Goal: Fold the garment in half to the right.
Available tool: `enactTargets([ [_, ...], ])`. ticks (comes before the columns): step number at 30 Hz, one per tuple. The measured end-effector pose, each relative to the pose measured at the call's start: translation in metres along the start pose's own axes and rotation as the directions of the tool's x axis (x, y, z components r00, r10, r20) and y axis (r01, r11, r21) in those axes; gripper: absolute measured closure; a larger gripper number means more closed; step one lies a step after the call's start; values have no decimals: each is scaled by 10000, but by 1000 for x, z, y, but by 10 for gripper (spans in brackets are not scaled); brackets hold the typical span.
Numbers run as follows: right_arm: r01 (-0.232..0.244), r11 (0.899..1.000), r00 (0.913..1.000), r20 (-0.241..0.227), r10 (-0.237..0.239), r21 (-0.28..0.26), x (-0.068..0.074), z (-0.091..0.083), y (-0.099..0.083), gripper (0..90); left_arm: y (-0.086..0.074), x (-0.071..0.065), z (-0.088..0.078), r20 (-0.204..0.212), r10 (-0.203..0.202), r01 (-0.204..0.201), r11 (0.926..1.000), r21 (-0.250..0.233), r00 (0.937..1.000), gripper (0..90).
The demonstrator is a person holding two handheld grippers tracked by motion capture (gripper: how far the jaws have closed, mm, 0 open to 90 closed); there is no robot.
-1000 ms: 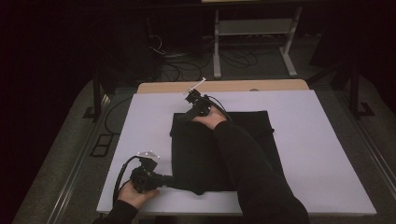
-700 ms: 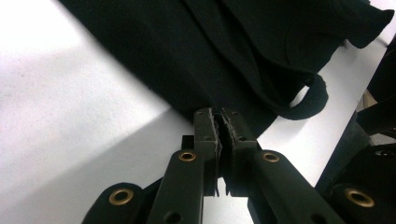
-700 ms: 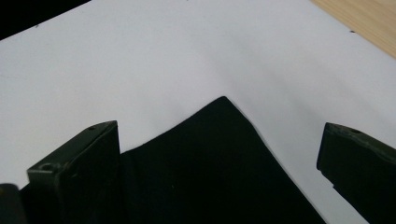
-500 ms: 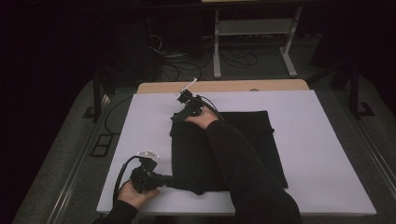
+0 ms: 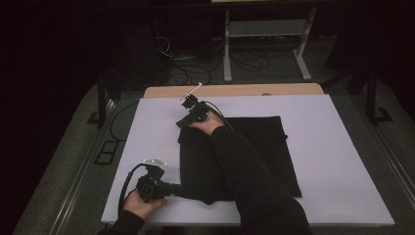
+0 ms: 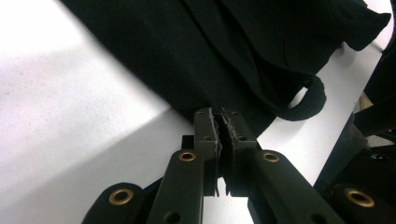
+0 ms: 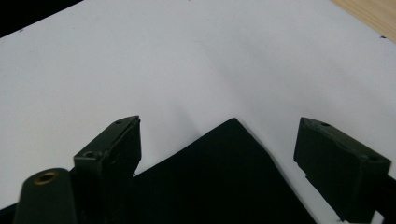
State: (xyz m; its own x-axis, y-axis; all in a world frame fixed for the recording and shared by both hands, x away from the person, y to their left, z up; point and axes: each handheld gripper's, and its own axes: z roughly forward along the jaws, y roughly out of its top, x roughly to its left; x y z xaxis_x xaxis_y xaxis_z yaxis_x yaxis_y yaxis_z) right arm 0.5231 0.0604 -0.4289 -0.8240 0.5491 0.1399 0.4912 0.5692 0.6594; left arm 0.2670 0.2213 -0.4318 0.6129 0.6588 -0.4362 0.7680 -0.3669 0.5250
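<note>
A black cloth (image 5: pixel 254 147) lies flat on the white desk (image 5: pixel 342 161), a bit left of the middle; it is longer from the near edge to the far edge than it is wide, and I use it as my landmark.

The left hand-held gripper (image 5: pixel 177 189) sits at the cloth's near left corner; its jaws are pressed together on the cloth's edge there, and in the left gripper view (image 6: pixel 219 128) the dark fabric runs right into the closed pads; a small loop (image 6: pixel 308 95) of fabric sticks out just beside them.

The right hand-held gripper (image 5: pixel 182 122) is at the cloth's far left corner, with the sleeve (image 5: pixel 244 171) lying across the cloth; its jaws stand apart, and they have just been closing a little; in the right gripper view (image 7: pixel 219 158) the pointed corner (image 7: pixel 232 122) of the cloth pokes up between the two jaws, but the pads do not press it yet.

So the corner lies straight ahead of the right hand-held gripper, between its jaws, and this hand is the nearer one to it; I think the next move is to pinch that corner; then both left corners would be held, along the cloth's long side; if the jaws shut too far back, the corner may slip out.
</note>
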Motion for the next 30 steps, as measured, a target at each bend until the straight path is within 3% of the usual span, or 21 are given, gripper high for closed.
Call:
enactTargets([
  [6, -117, 9999, 9999, -43, 117, 29, -1, 6, 0, 303, 0, 0, 0, -5, -12, 12, 10000, 5, 10000, 839],
  [11, -201, 9998, 9996, 188, 199, 67, -1, 10, 0, 392, 0, 0, 0, -7, 5, -5, 10000, 6, 10000, 839],
  [18, -447, 9990, 9987, 244, 446, 59, -1, 15, 2, 456, 0, -1, 1, -1, 48, -48, 10000, 23, 10000, 838],
  [25, -301, 9993, 9978, 592, 286, 243, 1, 20, 4, 581, 0, -1, 0, -2, 79, -79, 10000, 37, 10000, 838],
  [30, -463, 9984, 9955, 840, 435, 313, 1, 20, 4, 685, 0, -1, 1, 6, 103, -103, 9999, 45, 9999, 838],
])
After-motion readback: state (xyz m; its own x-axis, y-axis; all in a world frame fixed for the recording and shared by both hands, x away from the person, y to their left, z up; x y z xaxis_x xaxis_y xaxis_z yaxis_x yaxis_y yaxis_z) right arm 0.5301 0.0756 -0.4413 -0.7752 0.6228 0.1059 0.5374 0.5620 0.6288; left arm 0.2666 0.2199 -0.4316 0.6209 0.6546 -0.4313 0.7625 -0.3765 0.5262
